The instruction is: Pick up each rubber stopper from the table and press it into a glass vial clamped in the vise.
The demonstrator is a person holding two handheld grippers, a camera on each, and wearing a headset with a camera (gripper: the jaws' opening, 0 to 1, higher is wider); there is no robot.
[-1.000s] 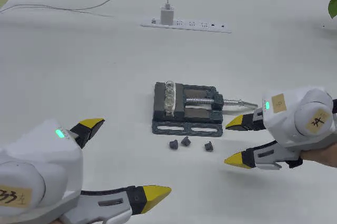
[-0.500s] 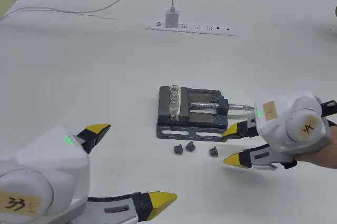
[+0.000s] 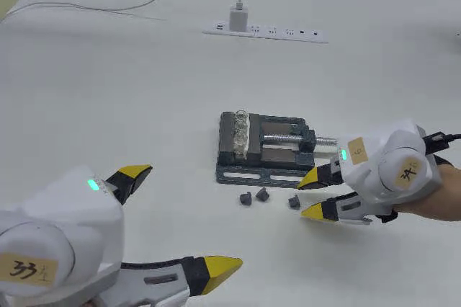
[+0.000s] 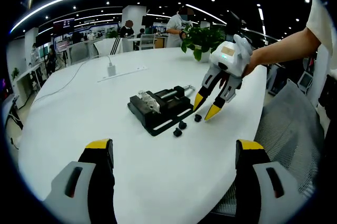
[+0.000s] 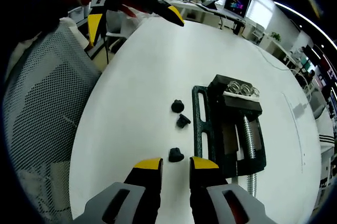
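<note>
Fingers [image 3: 317, 176] of the right gripper [image 3: 311, 195] stand slightly parted beside one stopper [image 3: 294, 202] in the head view, vials [image 3: 240, 130] clamped in the vise [image 3: 266, 156]. Left gripper view: left gripper [image 4: 175, 145] gapes wide, empty. Right gripper view: that stopper [image 5: 175, 154] lies just ahead of the tips.

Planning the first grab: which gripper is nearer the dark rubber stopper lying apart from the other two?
Right. The right gripper points at the dark rubber stopper from close by; the left gripper is far off on its opposite side.
</note>
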